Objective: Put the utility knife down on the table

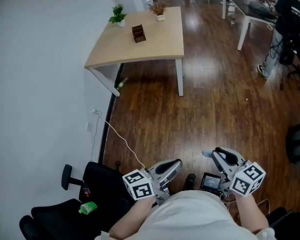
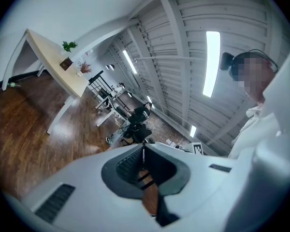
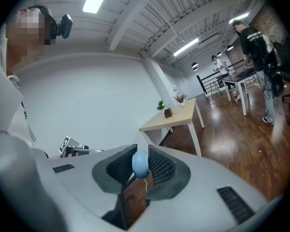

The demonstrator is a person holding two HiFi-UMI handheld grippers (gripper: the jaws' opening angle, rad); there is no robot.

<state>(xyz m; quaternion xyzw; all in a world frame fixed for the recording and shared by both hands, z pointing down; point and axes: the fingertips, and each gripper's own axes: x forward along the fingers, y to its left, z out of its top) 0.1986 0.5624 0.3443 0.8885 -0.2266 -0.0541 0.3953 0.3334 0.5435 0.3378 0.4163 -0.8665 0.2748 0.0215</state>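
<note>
plainly the right gripper (image 1: 216,154) is clamped on the blue knife (image 3: 140,164), only its rounded end showing. the table (image 1: 140,39) lies well ahead, upper left of centre in the head view. the left gripper (image 1: 177,163) is closed, empty.

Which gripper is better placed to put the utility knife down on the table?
The right gripper: it already clamps the knife, whose blue end shows between its jaws. The left gripper has its jaws together on nothing. The wooden table is far ahead of both.
</note>
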